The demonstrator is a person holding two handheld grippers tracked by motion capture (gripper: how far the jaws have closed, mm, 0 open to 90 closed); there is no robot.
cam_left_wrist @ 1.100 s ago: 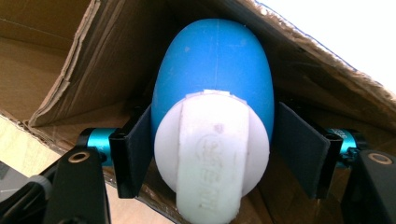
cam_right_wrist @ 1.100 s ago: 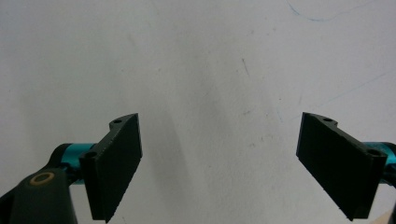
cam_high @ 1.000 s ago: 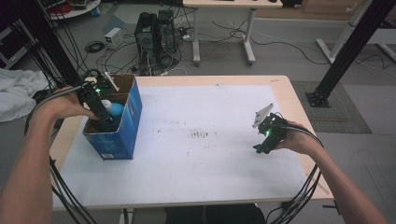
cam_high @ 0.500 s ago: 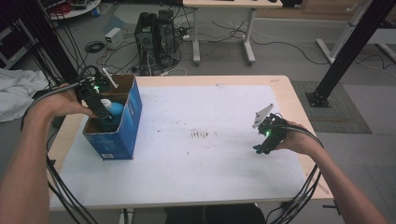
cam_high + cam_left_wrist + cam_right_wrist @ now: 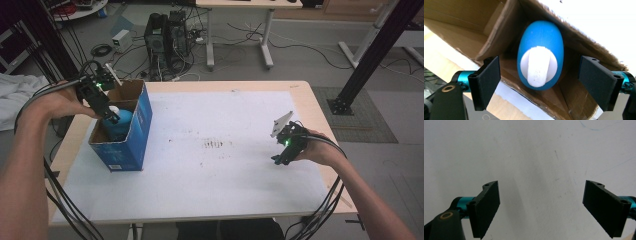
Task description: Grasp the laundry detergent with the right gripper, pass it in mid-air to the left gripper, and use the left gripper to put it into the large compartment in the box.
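High view: smudged white table [image 5: 240, 175].

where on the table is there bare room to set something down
The widest free patch is the white mat between the blue cardboard box and the right gripper, bare except for a dark smudge. The far strip behind it is bare too. It is crowded at the left edge: the box holds a blue bottle, with the left gripper over it.

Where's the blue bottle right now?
The blue bottle stands inside the open cardboard box at the table's left in the high view, directly below the open left gripper.
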